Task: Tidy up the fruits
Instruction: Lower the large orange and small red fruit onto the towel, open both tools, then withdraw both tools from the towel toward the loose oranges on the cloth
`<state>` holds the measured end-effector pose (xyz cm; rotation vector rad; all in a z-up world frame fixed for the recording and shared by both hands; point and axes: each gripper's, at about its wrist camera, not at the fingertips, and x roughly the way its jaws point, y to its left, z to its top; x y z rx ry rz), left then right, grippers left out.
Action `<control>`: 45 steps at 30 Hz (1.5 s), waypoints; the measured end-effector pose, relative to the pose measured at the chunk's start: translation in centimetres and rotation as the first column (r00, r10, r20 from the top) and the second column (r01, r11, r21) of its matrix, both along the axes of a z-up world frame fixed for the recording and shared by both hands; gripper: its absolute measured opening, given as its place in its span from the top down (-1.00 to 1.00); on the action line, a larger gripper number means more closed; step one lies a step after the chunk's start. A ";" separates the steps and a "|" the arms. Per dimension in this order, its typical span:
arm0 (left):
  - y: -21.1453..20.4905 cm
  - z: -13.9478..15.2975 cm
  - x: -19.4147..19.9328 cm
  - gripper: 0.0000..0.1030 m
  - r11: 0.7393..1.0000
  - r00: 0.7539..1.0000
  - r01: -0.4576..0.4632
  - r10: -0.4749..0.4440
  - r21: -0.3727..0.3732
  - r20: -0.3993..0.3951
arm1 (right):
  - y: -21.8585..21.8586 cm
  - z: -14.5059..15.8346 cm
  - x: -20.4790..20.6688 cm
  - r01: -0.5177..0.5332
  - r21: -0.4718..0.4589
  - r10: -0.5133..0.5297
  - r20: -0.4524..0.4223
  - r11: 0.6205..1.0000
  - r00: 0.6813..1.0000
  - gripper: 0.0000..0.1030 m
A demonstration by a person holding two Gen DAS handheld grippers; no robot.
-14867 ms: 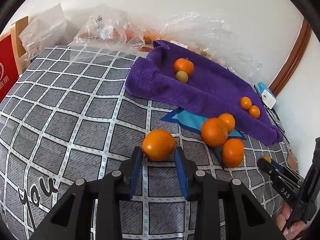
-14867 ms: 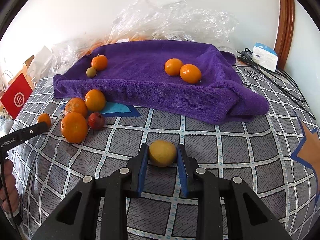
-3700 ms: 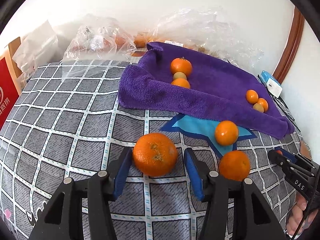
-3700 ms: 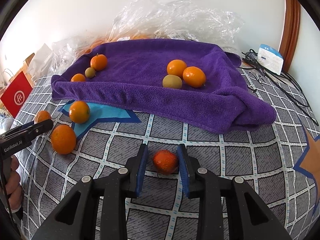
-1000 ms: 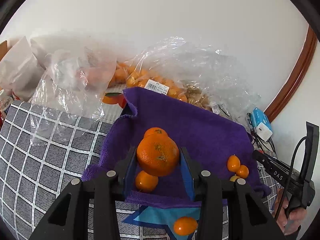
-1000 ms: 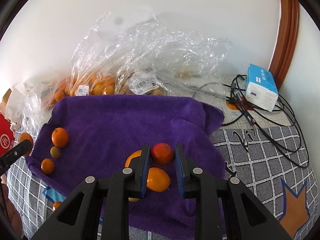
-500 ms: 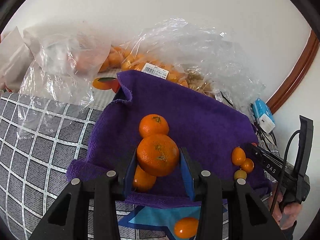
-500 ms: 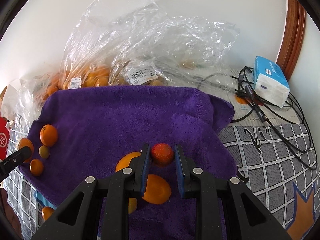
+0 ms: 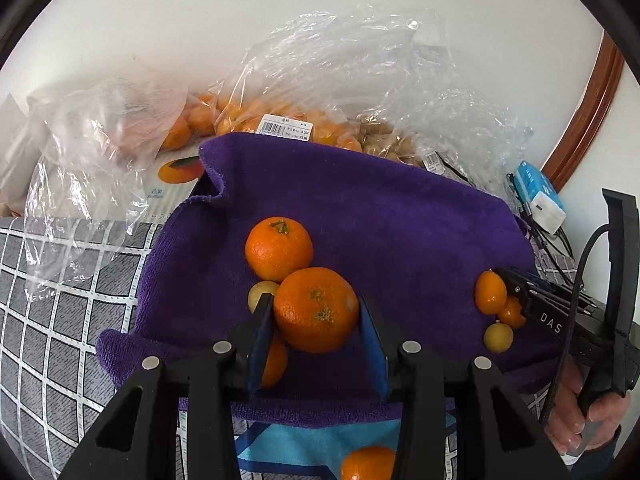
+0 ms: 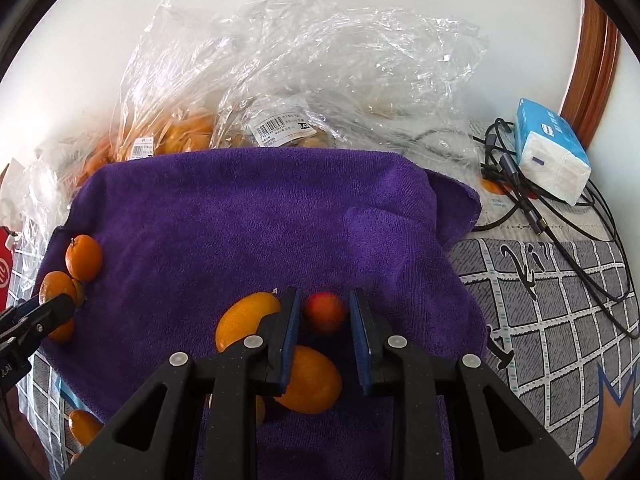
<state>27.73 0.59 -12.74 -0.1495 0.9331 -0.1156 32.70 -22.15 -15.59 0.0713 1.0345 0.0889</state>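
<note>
**A:** Fruits are gathering on the purple towel [image 9: 400,216]. The left gripper [image 9: 316,320] is holding a big orange [image 9: 315,309] between its blue pads, just above a small group there: a stemmed orange [image 9: 278,248], a small yellow fruit [image 9: 260,293] and another orange partly hidden under the jaw.

**B:** And the right gripper [image 10: 324,322]?

**A:** Its jaws have just been opening a little. A small red fruit [image 10: 324,315] is sitting between the pads on the towel, and the pads seem to be no longer pressing it. Two oval orange fruits [image 10: 244,320] are lying just beside.

**B:** How is the person doing this step well?

**A:** Probably by lowering the big orange until it rests on the cloth, beside the group and not on top, then opening slowly. The towel is soft and folded, so round fruit may roll.

**B:** And the room?

**A:** The towel is lying on a grey checked bedcover [image 9: 68,320] by a white wall, with plastic bags [image 10: 304,80] of fruit behind, cables [image 10: 560,216] and a tissue pack [image 10: 550,152] at the right.
</note>
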 end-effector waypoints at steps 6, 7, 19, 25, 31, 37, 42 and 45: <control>-0.9 -0.6 0.3 0.23 1.000 1.000 0.023 -0.023 0.004 -0.021 | -0.3 0.8 -0.5 0.004 -0.015 -0.004 0.008 1.000 1.000 0.19; -1.0 -0.6 0.3 0.23 1.000 0.999 0.028 -0.028 0.012 -0.018 | -0.3 1.1 -0.7 0.008 -0.014 -0.007 0.013 1.000 1.000 0.18; -1.3 -0.2 -0.3 0.06 0.999 0.999 0.035 -0.034 0.016 -0.017 | -2.0 3.9 -3.7 0.079 -0.030 -0.078 0.042 0.996 0.996 0.07; -0.3 2.4 -2.7 -0.06 1.000 0.999 0.007 -0.006 -0.003 0.033 | -1.4 5.8 -6.3 0.075 -0.043 -0.072 0.061 0.996 0.996 0.06; 1.8 5.3 -6.6 -0.09 0.999 0.993 -0.040 0.041 -0.013 0.110 | -0.4 8.3 -9.5 0.074 -0.046 -0.069 0.117 0.996 0.991 -0.01; 4.6 5.3 -10.6 -0.09 0.995 0.987 -0.096 0.098 -0.024 0.126 | 0.8 9.5 -12.8 0.062 -0.038 -0.055 0.162 0.997 0.985 -0.02; 6.8 4.1 -13.5 -0.09 0.991 0.983 -0.134 0.133 0.004 0.126 | 1.5 8.7 -14.8 0.065 0.014 -0.067 0.166 0.998 0.984 -0.08; 7.9 3.0 -14.6 -0.09 0.987 0.983 -0.157 0.154 0.026 0.103 | 2.3 7.8 -15.5 0.047 0.036 -0.051 0.141 0.998 0.989 -0.09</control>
